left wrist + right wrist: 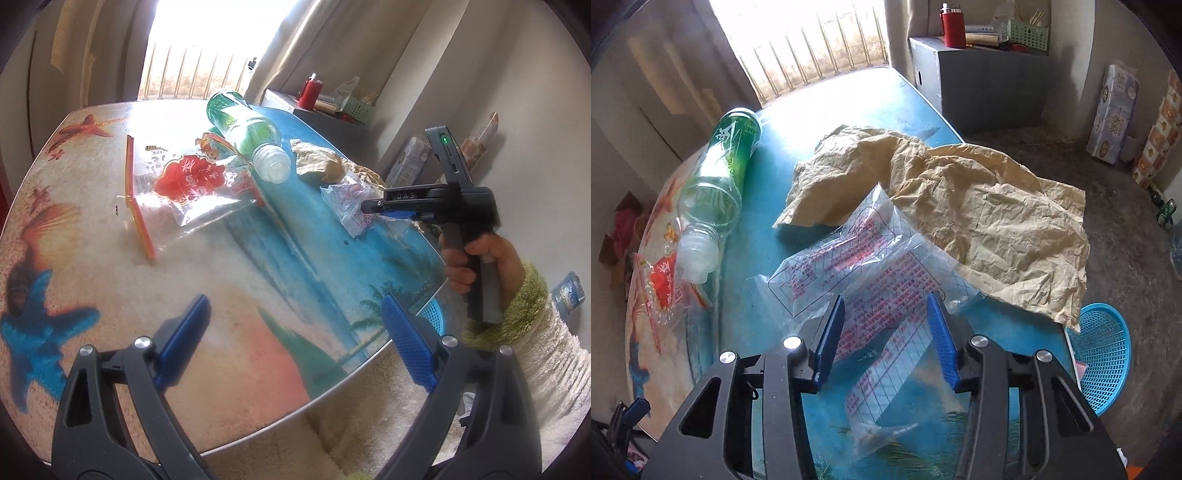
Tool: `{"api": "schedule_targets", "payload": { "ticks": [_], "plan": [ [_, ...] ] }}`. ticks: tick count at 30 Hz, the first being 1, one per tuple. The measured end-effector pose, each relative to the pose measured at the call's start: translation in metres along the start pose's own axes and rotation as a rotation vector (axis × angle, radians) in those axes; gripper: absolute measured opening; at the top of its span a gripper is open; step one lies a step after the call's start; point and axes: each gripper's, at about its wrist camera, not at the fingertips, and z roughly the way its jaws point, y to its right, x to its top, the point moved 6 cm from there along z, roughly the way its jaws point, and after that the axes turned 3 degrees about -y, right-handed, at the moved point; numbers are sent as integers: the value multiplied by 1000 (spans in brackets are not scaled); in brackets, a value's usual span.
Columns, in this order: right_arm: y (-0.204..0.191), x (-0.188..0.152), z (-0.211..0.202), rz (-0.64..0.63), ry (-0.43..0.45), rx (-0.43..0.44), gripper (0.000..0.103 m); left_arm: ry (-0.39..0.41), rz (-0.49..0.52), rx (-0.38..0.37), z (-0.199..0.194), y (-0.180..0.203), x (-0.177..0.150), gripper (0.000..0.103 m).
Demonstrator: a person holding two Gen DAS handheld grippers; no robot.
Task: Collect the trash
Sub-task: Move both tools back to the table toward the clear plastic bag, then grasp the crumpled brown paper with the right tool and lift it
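1. The right gripper (886, 332) has narrowed fingers straddling the clear printed wrapper (871, 266) on the desk (768, 332); pad contact cannot be told.
2. The left gripper (291, 339), wide and empty, hovers farther off.

Bottle (716, 177) lying left on table (871, 107), crumpled paper (979, 206) right, printed wrapper (871, 266) before paper, basket (1104, 354) beside table

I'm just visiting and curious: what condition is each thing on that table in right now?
Plastic bottle: lying down, uncapped, empty.
Brown paper: crumpled.
Clear printed wrapper: between the right gripper fingers.
Red snack bag: flat, torn open.
Left gripper: open, empty.
Blue basket: beside the table.
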Motion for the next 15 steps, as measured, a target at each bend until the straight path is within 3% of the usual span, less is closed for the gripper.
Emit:
{"api": "schedule_targets", "payload": {
  "ticks": [4, 9, 15],
  "plan": [
    [-11, -11, -3, -44, 8, -9, 32, -2, -20, -9, 3, -3, 2, 89],
    [-21, -28, -9, -62, -10, 32, 14, -13, -42, -20, 7, -5, -1, 89],
    [-40, -52, -16, -83, -43, 123, 6, -17, -38, -18, 9, -3, -1, 89]
  ]
}}
